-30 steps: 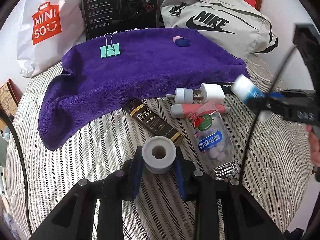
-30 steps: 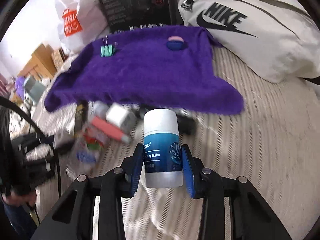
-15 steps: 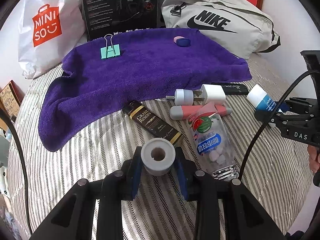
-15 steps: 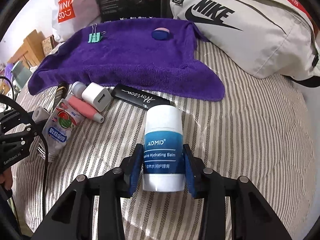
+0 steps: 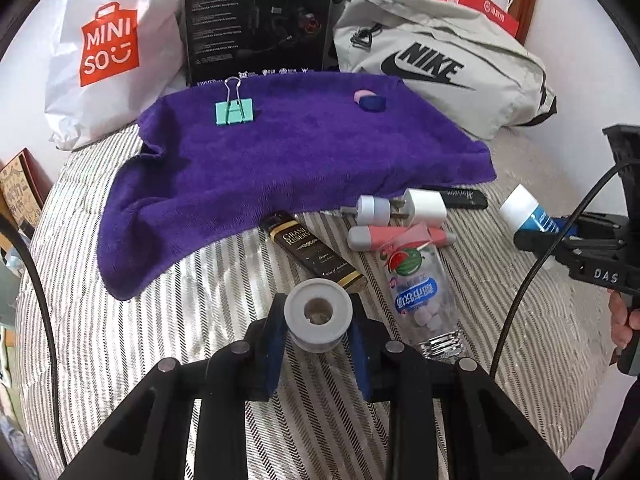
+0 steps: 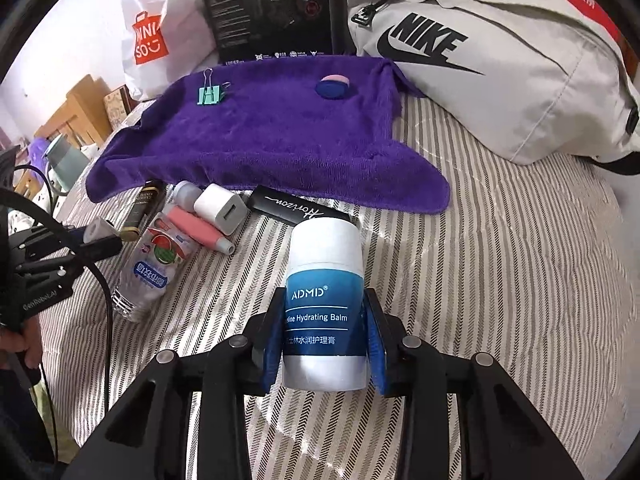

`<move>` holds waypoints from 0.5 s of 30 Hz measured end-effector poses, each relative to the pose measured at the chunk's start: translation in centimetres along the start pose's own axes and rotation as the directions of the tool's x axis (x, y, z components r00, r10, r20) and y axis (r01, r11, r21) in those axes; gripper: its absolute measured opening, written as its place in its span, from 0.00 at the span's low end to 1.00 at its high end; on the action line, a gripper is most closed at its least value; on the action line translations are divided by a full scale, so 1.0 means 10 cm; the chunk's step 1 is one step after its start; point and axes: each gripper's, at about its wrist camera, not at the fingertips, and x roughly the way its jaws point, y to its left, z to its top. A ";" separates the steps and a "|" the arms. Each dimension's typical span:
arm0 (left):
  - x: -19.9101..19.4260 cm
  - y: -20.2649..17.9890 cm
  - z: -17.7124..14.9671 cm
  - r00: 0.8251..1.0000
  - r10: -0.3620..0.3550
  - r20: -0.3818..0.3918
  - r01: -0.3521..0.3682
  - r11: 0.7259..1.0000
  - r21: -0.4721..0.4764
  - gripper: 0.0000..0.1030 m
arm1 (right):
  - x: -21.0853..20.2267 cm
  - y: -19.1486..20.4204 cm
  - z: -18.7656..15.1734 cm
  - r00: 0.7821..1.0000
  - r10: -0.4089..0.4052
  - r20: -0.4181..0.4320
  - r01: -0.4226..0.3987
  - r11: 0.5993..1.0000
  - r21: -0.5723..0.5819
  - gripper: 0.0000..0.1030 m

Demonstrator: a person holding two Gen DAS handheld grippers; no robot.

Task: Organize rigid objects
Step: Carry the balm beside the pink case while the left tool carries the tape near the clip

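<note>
My left gripper [image 5: 318,330] is shut on a small grey spool of tape [image 5: 319,316], held above the striped bedcover. My right gripper [image 6: 324,336] is shut on a white and blue balm stick [image 6: 325,300], seen from the left wrist view as the balm stick [image 5: 528,210] at the far right. A purple towel [image 5: 288,152] lies ahead with a green binder clip [image 5: 234,111] and a blue and pink eraser [image 5: 370,100] on it. In front of the towel lie a dark chocolate bar [image 5: 312,250], white charger [image 5: 426,206], pink tube [image 5: 396,236], clear candy bottle [image 5: 420,292] and black case [image 6: 294,208].
Behind the towel stand a white Miniso bag [image 5: 108,52], a black box [image 5: 258,16] and a grey Nike bag [image 5: 436,68]. A black cable [image 5: 532,272] hangs from the right gripper. A hand [image 5: 622,320] shows at the right edge. Striped bedcover [image 6: 500,260] stretches to the right.
The right gripper with the balm stick swung back from over the small items toward the right and steadied. The left gripper with the spool barely moved.
</note>
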 end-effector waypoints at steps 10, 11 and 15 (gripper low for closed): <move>-0.09 0.15 -0.02 1.000 0.021 0.006 -0.020 0.999 -0.030 0.27 | -0.04 0.00 0.08 1.000 0.028 0.010 -0.028 1.000 -0.003 0.35; -0.10 0.18 -0.02 1.000 0.024 0.008 -0.024 0.999 -0.034 0.27 | -0.05 0.00 0.09 0.999 0.035 0.011 -0.035 0.999 -0.003 0.35; -0.13 0.23 0.02 0.999 0.031 0.019 -0.030 0.999 -0.044 0.27 | -0.06 0.03 0.17 0.999 0.040 0.016 -0.039 0.999 -0.016 0.35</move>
